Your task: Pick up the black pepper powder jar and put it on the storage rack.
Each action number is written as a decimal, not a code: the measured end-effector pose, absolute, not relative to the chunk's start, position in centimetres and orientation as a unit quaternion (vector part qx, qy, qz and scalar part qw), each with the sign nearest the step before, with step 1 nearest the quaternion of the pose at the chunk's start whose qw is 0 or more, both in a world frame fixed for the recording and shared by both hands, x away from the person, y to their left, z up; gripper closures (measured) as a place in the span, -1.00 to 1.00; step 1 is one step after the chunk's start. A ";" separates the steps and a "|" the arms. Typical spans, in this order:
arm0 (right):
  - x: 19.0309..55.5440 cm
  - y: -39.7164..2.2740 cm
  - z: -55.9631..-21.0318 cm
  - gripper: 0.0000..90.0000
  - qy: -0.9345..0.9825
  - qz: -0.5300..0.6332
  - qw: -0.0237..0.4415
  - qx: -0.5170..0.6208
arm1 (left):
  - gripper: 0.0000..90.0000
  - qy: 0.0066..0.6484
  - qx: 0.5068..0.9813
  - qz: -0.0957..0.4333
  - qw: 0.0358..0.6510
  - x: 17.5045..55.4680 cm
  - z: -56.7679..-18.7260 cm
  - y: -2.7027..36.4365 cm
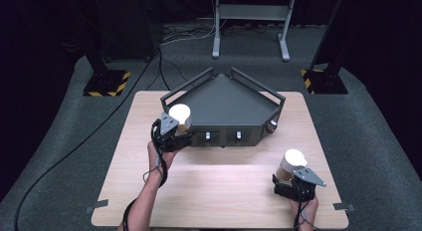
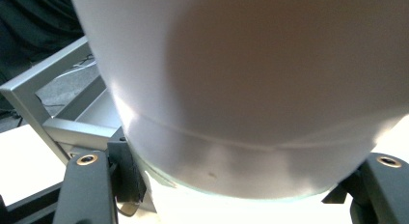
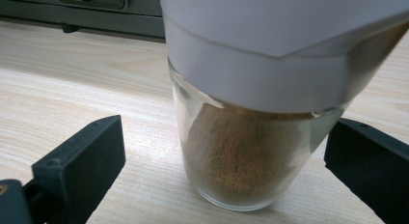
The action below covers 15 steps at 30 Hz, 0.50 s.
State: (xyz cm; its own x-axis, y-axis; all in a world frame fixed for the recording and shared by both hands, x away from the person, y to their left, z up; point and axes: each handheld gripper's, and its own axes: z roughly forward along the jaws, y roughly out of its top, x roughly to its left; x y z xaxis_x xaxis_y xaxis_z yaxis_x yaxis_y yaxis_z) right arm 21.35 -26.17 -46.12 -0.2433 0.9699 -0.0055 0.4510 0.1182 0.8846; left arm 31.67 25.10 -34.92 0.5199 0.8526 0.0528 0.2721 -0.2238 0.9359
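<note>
On the left, my left gripper [image 1: 175, 134] pinched a white-capped jar [image 1: 180, 115] at the front-left corner of the dark corner rack [image 1: 226, 104] — jaws clamped tight. Over on the right, my right gripper [image 1: 293, 183] stood spread around the second jar [image 1: 291, 164] of brown powder — that one resting on the table [image 1: 219, 191], pads apart from the glass.

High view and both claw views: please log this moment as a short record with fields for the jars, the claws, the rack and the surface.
left jar: white-lidded glass spice jar, gripped in the left claw beside the rack's front left corner
right jar: white-lidded glass jar of brown powder, standing on the table between the jaws of the right claw
right claw state: open, its jaws stand apart from the glass
rack: dark grey metal corner rack with railed sides, nothing on its shelf
surface: light wooden table
</note>
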 end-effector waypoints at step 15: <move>21.4 -26.2 -46.1 -1.00 0.677 0.405 0.319 0.526 | -0.31 0.382 0.726 0.306 0.482 33.6 -33.1 24.7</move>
State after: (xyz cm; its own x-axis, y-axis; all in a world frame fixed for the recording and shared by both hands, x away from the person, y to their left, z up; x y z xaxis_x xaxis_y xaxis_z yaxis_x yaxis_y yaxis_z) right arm 21.38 -26.16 -46.10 -0.2436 0.9699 -0.0063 0.4524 0.1194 0.8838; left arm 33.56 24.74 -33.09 0.5208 0.8502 0.0771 0.2590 -0.2434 0.9347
